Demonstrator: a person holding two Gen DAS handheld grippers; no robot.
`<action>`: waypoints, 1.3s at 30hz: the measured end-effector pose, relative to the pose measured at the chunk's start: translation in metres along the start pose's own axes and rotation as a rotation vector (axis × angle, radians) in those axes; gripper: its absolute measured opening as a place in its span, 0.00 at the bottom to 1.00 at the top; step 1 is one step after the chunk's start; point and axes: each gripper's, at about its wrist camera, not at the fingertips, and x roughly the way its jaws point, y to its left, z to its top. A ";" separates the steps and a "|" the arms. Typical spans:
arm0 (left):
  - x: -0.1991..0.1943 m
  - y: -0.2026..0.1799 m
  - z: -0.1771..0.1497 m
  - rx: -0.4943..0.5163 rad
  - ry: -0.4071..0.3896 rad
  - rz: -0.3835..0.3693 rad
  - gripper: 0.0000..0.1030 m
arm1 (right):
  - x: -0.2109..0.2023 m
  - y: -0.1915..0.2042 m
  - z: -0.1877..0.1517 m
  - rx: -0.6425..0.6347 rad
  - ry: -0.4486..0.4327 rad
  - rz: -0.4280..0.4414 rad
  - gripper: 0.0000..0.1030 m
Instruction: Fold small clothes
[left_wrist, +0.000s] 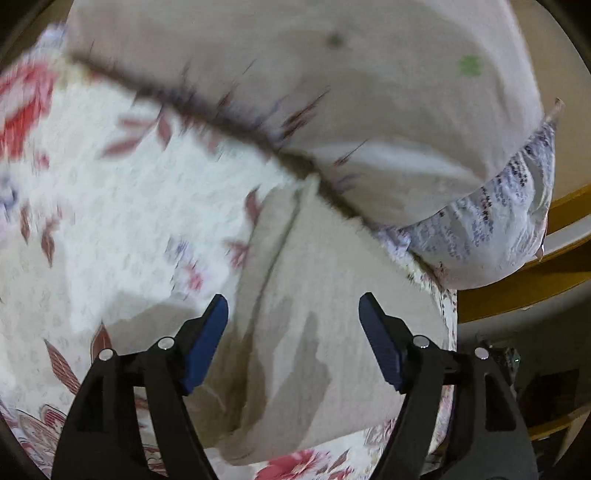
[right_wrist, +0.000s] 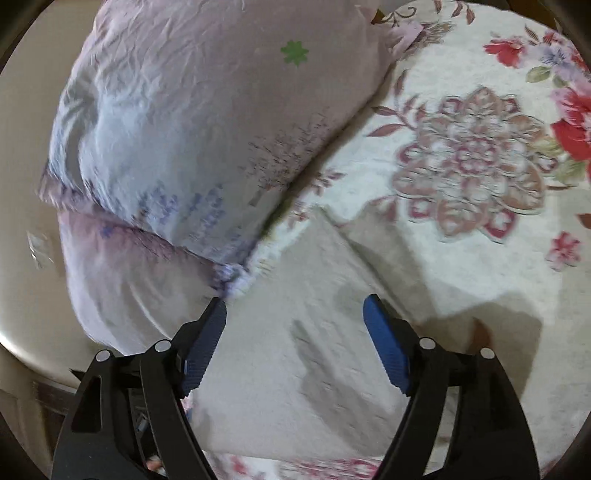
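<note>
both grippers, left (left_wrist: 293, 314) and right (right_wrist: 294, 317), were spread, holding nothing over the beige cloth (left_wrist: 325, 295); best to pinch matching corners before folding.

One plain off-white folded cloth garment (left_wrist: 332, 295) lies at the lower centre of the left wrist view. Two pale lilac fabric pillows show at the left of the right wrist view: the upper pillow (right_wrist: 207, 122), with one green flower mark, rests on the lower pillow (right_wrist: 122, 280). One white floral-printed bedspread (right_wrist: 461, 166) fills the right. Two black grippers with blue pads appear, the left gripper (left_wrist: 293, 341) and the right gripper (right_wrist: 295, 345), one per view.
</note>
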 end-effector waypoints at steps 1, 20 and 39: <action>0.005 0.006 -0.002 -0.024 0.019 -0.012 0.70 | 0.002 -0.001 0.004 0.017 0.010 0.000 0.76; 0.097 -0.207 -0.060 0.105 0.197 -0.565 0.20 | -0.046 -0.005 0.052 -0.092 -0.061 -0.019 0.76; 0.166 -0.208 -0.090 0.336 0.218 -0.001 0.79 | 0.049 -0.022 0.047 -0.143 0.341 -0.003 0.43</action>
